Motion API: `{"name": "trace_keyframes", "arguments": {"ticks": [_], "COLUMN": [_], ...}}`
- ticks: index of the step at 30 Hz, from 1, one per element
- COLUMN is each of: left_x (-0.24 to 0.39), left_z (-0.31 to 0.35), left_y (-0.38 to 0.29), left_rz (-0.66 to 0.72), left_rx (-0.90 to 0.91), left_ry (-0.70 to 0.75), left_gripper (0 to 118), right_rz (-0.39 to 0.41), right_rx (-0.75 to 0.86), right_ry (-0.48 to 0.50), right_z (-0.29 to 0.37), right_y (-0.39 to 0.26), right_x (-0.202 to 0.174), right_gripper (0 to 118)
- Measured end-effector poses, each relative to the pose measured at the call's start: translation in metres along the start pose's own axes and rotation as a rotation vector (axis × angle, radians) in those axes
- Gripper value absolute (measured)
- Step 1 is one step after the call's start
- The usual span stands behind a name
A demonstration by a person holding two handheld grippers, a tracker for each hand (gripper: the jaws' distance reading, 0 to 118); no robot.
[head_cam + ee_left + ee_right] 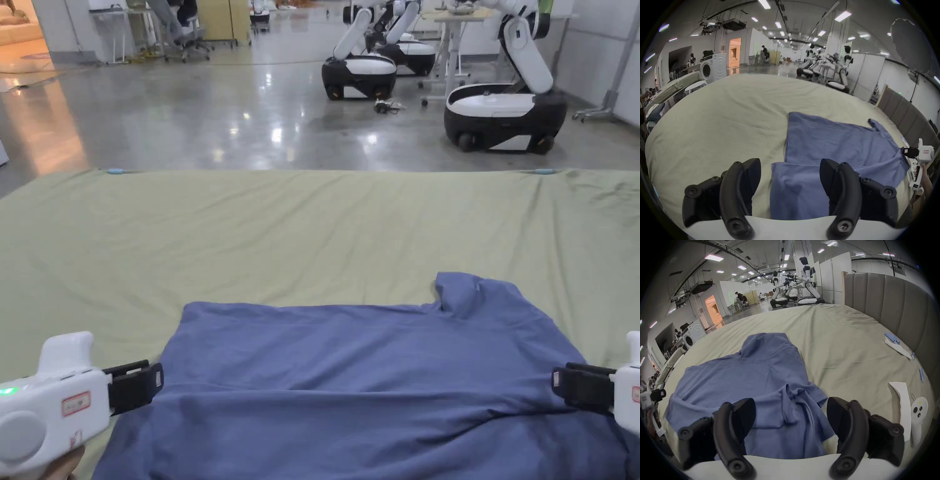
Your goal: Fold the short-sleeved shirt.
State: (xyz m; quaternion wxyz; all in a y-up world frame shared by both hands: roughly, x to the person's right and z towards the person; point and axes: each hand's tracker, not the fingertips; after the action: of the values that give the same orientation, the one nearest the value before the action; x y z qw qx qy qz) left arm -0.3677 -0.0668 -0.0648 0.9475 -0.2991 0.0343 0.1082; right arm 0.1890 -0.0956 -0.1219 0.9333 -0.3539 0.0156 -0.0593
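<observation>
1. in the head view the blue shirt [375, 381] lay spread on the green bed sheet [281, 237], near the person's edge of the bed. the left gripper [140, 385] hung at the shirt's left edge and the right gripper [572, 385] at its right edge, probably so both sides could be taken together for a fold. from here i could not tell how wide either pair of jaws stood. the shirt's near part ran off the bottom of the frame, so its hem or collar there was cut off. one sleeve stuck up at the far right corner.

2. in the left gripper view the left gripper [790, 177] had its jaws wide apart, with a folded flap of the shirt [834, 146] lying between them but not pinched. the right gripper [906, 151] sat small at the shirt's far side, its jaw gap too small to read.

3. in the right gripper view the right gripper [791, 415] also had its jaws apart, straddling a bunched sleeve of the shirt [740, 379] without gripping it. the bunching hid how that sleeve lay. a white controller [918, 412] rested on the sheet nearby.
</observation>
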Motion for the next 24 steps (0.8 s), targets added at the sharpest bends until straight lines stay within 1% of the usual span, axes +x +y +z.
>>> {"name": "trace_keyframes", "arguments": {"ticks": [1,2,4,5,6,7,8,9,10,11,13,14,16,18,20,23,24], "left_x": [0.002,0.004,0.003,0.006,0.009,0.005,0.005,0.006,0.006,0.004,0.003,0.001,0.003,0.001,-0.016,-0.021,-0.024], "left_z": [0.011,0.025,0.047,0.060,0.073,0.079,0.090,0.099,0.107,0.112,0.121,0.125,0.131,0.129,0.121,0.120,0.115], "left_y": [-0.002,-0.004,-0.016,-0.021,-0.027,-0.031,-0.038,-0.043,-0.048,-0.053,-0.065,-0.068,-0.074,-0.080,-0.086,-0.088,-0.086], "left_rz": [-0.001,-0.005,-0.030,-0.043,-0.044,-0.044,-0.042,-0.042,-0.045,-0.046,-0.043,-0.033,0.014,0.019,0.043,0.086,0.108], "left_rx": [0.011,0.029,0.103,0.125,0.136,0.152,0.158,0.154,0.140,0.132,0.146,0.133,0.119,0.107,0.093,0.088,0.069], "left_ry": [-0.011,-0.018,-0.039,-0.028,-0.029,-0.034,-0.050,-0.063,-0.080,-0.085,-0.056,-0.079,-0.086,-0.061,-0.070,-0.080,-0.078], "left_gripper": [75,75,74,72,72,70,63,45,10,2,1,1,0,0,0,1,2], "right_rz": [-0.012,-0.024,-0.023,-0.016,-0.008,-0.001,0.002,0.005,0.012,0.023,0.048,0.065,0.083,0.072,0.052,0.043,0.041], "right_rx": [0.031,0.046,0.064,0.077,0.096,0.117,0.133,0.140,0.136,0.134,0.156,0.148,0.165,0.166,0.160,0.157,0.157], "right_ry": [0.020,0.038,0.054,0.057,0.056,0.060,0.068,0.076,0.098,0.118,0.110,0.125,0.113,0.129,0.160,0.170,0.173], "right_z": [0.010,0.019,0.038,0.049,0.059,0.068,0.079,0.088,0.096,0.104,0.117,0.122,0.132,0.135,0.140,0.149,0.153], "right_y": [-0.002,-0.005,-0.013,-0.018,-0.022,-0.026,-0.032,-0.037,-0.040,-0.046,-0.056,-0.061,-0.069,-0.075,-0.080,-0.088,-0.091], "right_x": [0.000,0.003,0.001,-0.001,-0.002,-0.004,-0.007,-0.010,-0.012,-0.017,-0.026,-0.029,-0.038,-0.041,-0.042,-0.044,-0.043], "right_gripper": [91,91,90,87,79,64,47,25,0,0,0,0,0,0,0,0,0]}}
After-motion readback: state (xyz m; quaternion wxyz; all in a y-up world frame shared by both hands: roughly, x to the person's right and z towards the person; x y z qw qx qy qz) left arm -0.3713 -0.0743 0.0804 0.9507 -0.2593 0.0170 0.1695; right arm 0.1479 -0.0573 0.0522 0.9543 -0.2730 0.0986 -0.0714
